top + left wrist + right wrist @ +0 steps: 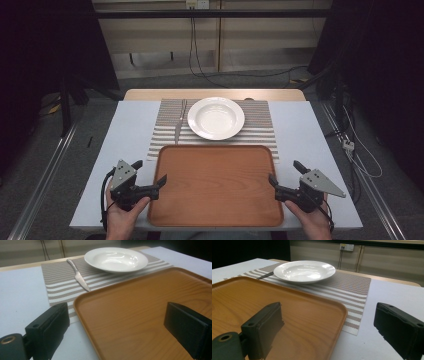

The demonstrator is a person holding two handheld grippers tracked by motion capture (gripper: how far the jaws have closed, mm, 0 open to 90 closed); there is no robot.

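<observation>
Table [305, 131]: tray [215, 185], plate [216, 118] on mat [260, 131] | left tool [159, 181] released | right tool [274, 182] released

A brown tray [216, 185] lies between the left gripper [150, 176] and the right gripper [285, 177], both spread. Behind it, a white plate [216, 118] rests on a striped mat [260, 131].

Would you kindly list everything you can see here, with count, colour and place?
plate: one, white, on the placemat, far centre of the table
knife: one, silver, on the placemat, just left of the plate
placemat: one, grey and white stripes, its near edge under the tray
tray: one, brown wood, empty, near centre
table: one, pale top
left hand-held gripper: one, black, open, astride the tray's left edge
right hand-held gripper: one, black, open, astride the tray's right edge
hands: two, at the near edge, one holding each gripper
</observation>
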